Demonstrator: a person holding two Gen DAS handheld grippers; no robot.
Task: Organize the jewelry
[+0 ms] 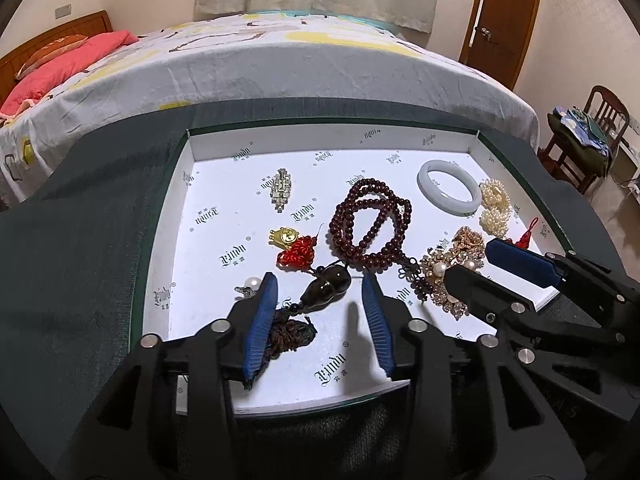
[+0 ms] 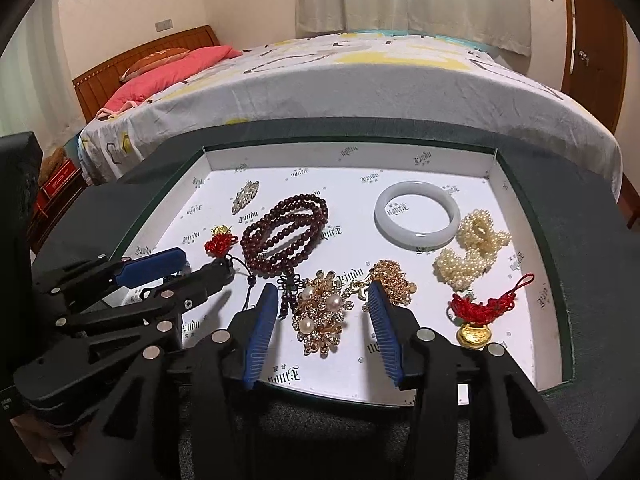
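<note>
Lying loose across the white paper lining of the shallow box point(image 2: 224, 160), the jewelry is looking largely unsorted. The dark red bead necklace point(image 2: 286, 230) is sprawling mid-box, its tassel end crowding the gold brooch with pearls point(image 2: 322, 320); a gold chain point(image 2: 394, 282) is bunching just beside that. Farther back, the pale bangle point(image 2: 418, 214) is sitting apart, with the pearl strands point(image 2: 468, 252) near it and a red knotted charm with a gold ingot point(image 2: 478, 316) by the right wall. On the left side, a second red-and-gold charm point(image 1: 294, 246), a small crystal clip point(image 1: 282, 190) and a dark gourd pendant with tassel point(image 1: 326, 284) are scattered.

The left gripper point(image 1: 320, 318) is straddling the pendant, jaws standing apart, not pressing it. The right gripper point(image 2: 320, 330) is bracketing the brooch the same way, gripping nothing. My read: sorting is barely underway, nearly every piece waiting for a place.
</note>
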